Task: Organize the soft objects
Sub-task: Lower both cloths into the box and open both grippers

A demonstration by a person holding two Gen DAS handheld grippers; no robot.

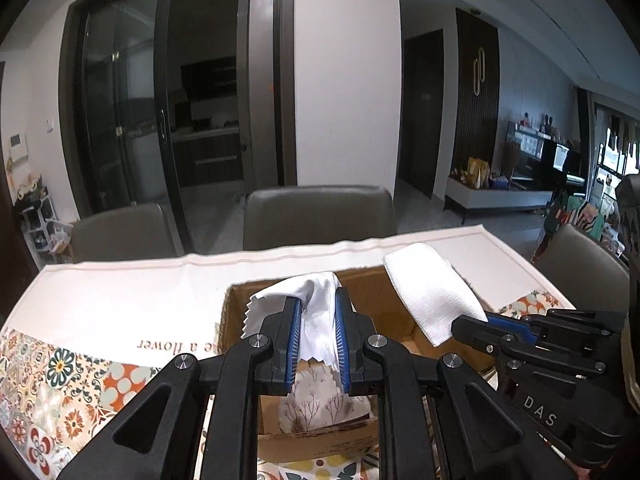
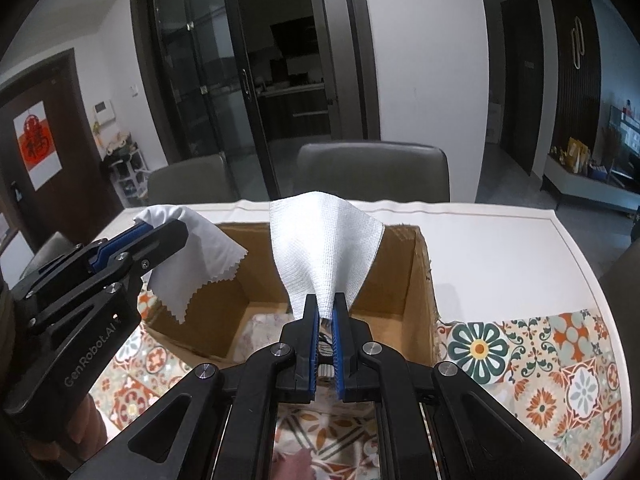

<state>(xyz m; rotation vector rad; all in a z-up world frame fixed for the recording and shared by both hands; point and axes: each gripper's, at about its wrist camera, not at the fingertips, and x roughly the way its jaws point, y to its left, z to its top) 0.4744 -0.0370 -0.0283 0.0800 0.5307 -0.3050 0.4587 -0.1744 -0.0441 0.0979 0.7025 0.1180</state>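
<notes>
My left gripper (image 1: 318, 300) is shut on a smooth white cloth with zigzag edges (image 1: 316, 320) and holds it above the open cardboard box (image 1: 236, 312). It shows at the left of the right wrist view (image 2: 160, 232) with the cloth (image 2: 200, 264) hanging down. My right gripper (image 2: 326, 300) is shut on a textured white towel (image 2: 324, 240) over the box (image 2: 420, 276). In the left wrist view the right gripper (image 1: 476, 324) and its towel (image 1: 432, 292) are at the right. A printed fabric (image 1: 320, 404) lies in the box bottom (image 2: 260, 332).
The box stands on a table with a white and floral-patterned cloth (image 1: 60, 380), which also shows in the right wrist view (image 2: 540, 360). Grey chairs (image 1: 320, 212) stand at the far side, and another (image 1: 580, 264) at the right end. Dark glass doors (image 2: 224, 80) lie behind.
</notes>
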